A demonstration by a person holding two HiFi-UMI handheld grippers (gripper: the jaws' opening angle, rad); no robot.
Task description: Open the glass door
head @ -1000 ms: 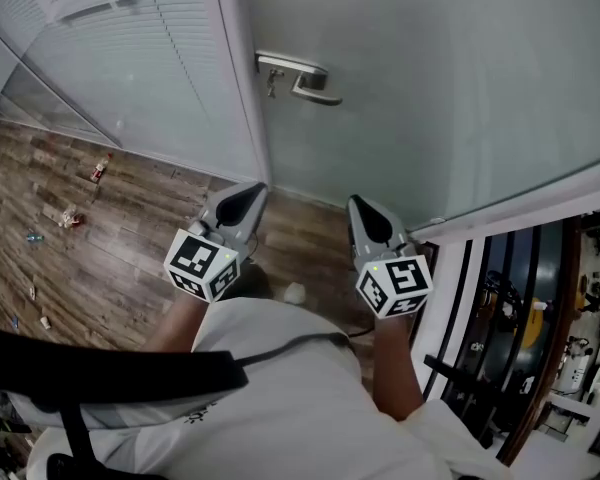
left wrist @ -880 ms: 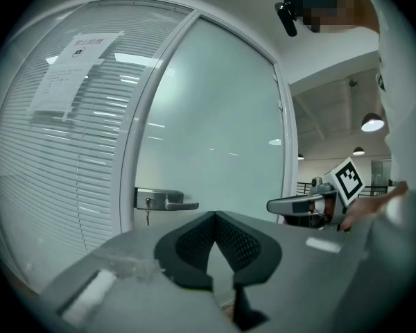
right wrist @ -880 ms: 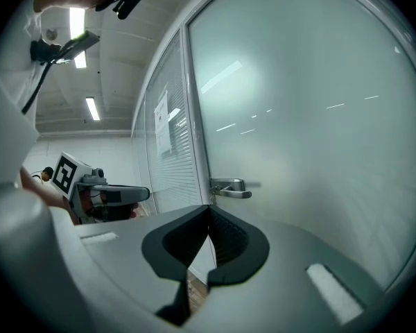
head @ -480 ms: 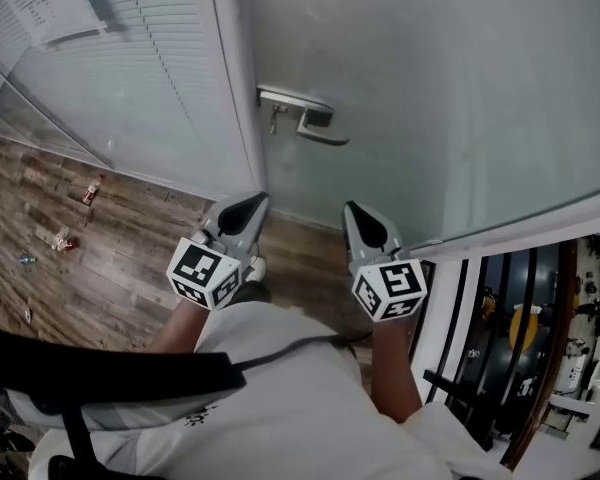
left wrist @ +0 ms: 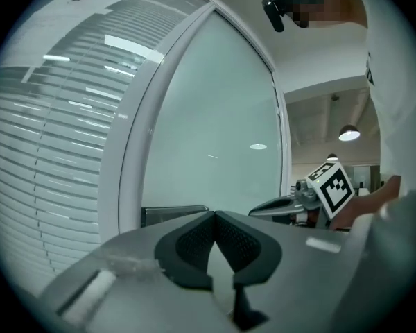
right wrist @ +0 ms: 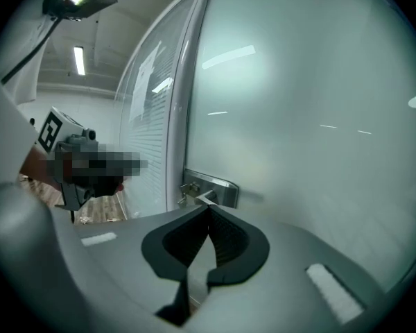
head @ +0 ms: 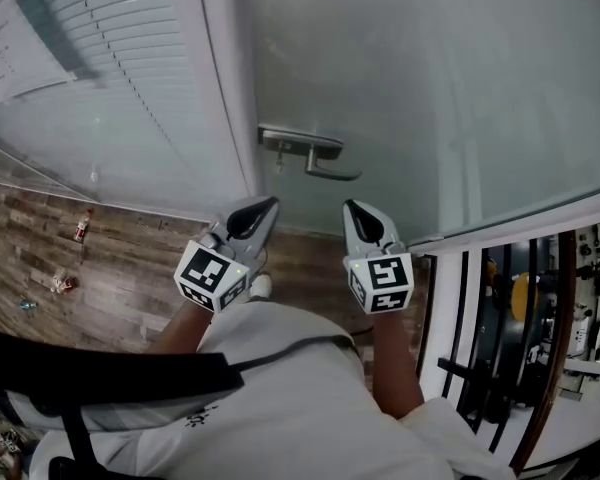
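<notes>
Grippers both closed and empty. Left gripper (left wrist: 213, 217): pads pressed together at the tip, nothing between them, touching nothing. Right gripper (right wrist: 208, 210): jaws together likewise, nothing held.

Head view: both are held side by side in front of the person's white shirt (head: 280, 388), marker cubes facing the camera, tips pointing toward the glass door (head: 460, 88). Door is frosted glass, with a white frame (head: 225, 98) along its left edge. Metal lever handle (head: 315, 158) is on the door's left side, just beside the frame. In this view it sits above and between the two gripper tips, apart from both.

Right gripper view: handle plate and lever appear just past the closed tip, slightly left of it. They look clear of each other, though the wide-angle lens makes that gap hard to judge.

Left gripper view: handle plate shows left of the tip, right gripper off to the right.

Blinds panel (head: 110, 98) is left of the frame, with a paper sheet (head: 20, 53) on it. Wood floor (head: 60, 258) below.
</notes>
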